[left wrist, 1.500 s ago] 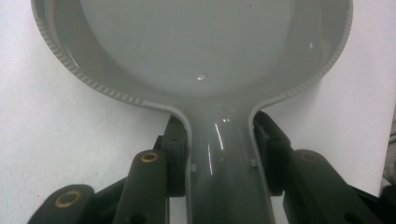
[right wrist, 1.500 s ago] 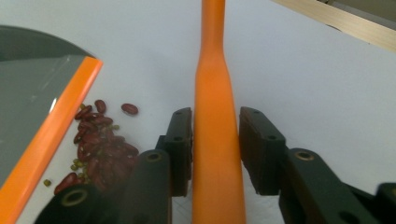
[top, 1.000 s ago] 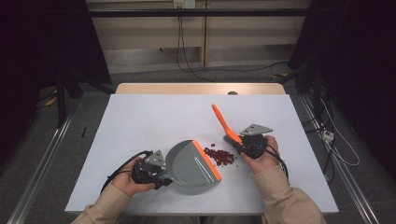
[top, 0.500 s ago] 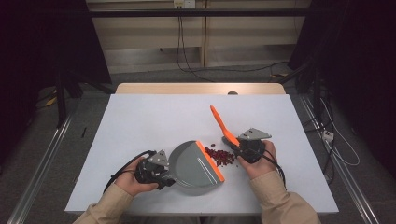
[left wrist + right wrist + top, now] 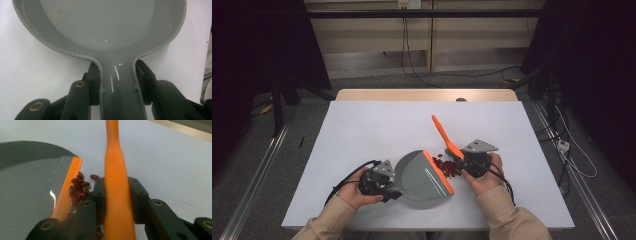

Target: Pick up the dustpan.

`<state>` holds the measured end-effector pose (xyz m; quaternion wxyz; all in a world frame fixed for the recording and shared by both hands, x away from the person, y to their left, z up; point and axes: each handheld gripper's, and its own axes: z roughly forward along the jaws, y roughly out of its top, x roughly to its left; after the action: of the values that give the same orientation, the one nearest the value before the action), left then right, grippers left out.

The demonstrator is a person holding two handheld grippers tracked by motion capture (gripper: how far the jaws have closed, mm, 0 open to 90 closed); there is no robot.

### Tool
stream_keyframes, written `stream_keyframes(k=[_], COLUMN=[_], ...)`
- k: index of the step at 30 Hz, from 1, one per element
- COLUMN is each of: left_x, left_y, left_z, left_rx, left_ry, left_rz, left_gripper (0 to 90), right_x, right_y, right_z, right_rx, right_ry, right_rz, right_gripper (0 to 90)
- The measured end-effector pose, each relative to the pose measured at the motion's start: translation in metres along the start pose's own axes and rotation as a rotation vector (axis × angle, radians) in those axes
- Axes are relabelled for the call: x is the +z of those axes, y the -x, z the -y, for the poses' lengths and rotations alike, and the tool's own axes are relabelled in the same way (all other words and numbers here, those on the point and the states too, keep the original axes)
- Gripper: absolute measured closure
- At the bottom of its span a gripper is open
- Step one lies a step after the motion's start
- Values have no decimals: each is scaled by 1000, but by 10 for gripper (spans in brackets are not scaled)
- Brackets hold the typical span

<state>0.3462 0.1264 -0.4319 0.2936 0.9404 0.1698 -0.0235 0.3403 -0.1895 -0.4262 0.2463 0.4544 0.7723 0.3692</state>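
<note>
- Dustpan point(image 5: 422, 177) lies flat near the table's point(image 5: 362, 130) front edge, its grey handle clamped between the jaws of the left gripper point(image 5: 384, 182); its pan looks empty in the left gripper view.
- Beans point(image 5: 447, 166), dark red, lie in a small heap on the table against the dustpan's orange lip point(image 5: 438, 171); none seem to be inside yet.
- Right gripper point(image 5: 472, 162), just beyond the heap, is clenched on the orange brush handle point(image 5: 444, 135), which slants away toward the table's middle.
- Judged from this, the gathering is done; the sweep over the lip is left.
</note>
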Motion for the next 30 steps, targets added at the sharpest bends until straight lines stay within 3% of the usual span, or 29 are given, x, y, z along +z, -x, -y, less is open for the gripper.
stream_keyframes(k=[30], left_x=[4], left_y=[0], left_z=[-2], left_rx=[-23], left_ry=[22], left_rz=[-1], left_gripper=[633], right_x=[8], right_y=[-28], right_z=[-6], right_rx=[28], right_ry=[36], right_rz=[-53], right_gripper=[708])
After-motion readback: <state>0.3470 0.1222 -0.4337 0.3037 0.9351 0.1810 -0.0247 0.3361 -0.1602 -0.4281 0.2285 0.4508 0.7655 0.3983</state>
